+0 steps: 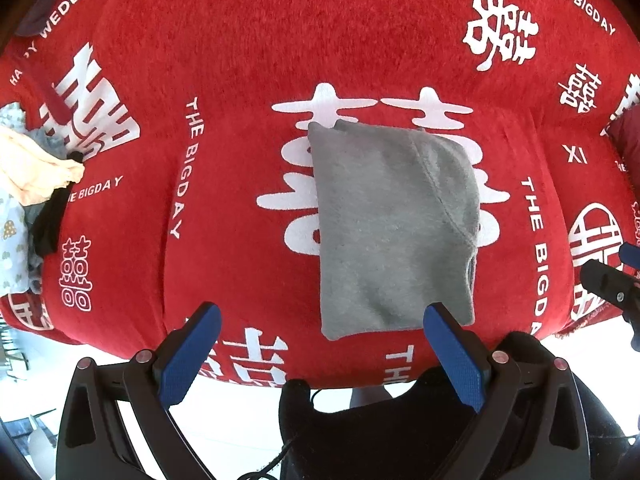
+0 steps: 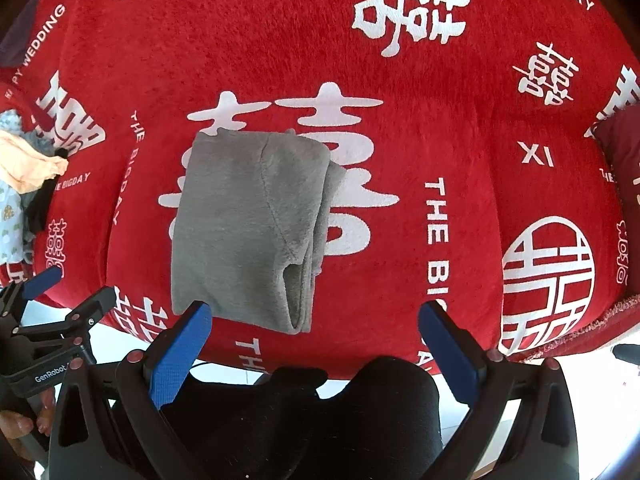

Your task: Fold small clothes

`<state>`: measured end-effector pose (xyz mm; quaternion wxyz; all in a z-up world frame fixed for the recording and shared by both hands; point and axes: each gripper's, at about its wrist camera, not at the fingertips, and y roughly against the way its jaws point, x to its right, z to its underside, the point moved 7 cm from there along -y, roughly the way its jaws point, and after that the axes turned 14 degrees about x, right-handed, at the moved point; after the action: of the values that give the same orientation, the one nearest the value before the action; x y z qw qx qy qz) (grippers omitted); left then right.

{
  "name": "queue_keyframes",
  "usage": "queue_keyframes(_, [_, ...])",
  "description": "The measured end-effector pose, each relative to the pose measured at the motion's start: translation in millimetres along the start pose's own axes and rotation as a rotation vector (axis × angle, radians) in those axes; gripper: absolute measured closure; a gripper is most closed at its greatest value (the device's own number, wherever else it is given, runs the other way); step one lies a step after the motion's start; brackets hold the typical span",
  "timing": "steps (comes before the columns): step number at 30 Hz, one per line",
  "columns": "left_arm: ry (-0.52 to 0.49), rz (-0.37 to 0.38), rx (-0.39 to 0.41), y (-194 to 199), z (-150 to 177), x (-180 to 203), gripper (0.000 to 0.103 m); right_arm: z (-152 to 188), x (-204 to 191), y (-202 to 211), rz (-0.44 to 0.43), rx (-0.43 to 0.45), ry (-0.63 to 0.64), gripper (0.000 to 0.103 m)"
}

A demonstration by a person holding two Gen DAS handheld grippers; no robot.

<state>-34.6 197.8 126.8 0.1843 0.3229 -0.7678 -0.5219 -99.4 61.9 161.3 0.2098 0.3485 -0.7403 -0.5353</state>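
Left claw [image 1: 322, 312] gaping, right claw [image 2: 315, 309] gaping, clothes pile [image 1: 28, 196] cropped

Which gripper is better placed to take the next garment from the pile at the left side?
The left gripper, probably. Its jaws are open and empty, and the pile of unfolded clothes lies on its side. The right gripper, also open, faces the folded grey garment and is farther from the pile.
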Motion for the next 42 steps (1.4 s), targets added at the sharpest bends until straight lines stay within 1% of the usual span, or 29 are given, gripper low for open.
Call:
queue_keyframes(20, [-0.018, -0.017, 0.005, -9.3, -11.1, -4.5, 0.002, -0.8, -15.1, -13.1, 0.028, -0.02, 0.017, 0.0])
queue_keyframes(42, [-0.015, -0.029, 0.008, -11.0, -10.7, -5.9, 0.002, 0.4, -16.7, -14.8, 0.029, -0.025, 0.016, 0.0])
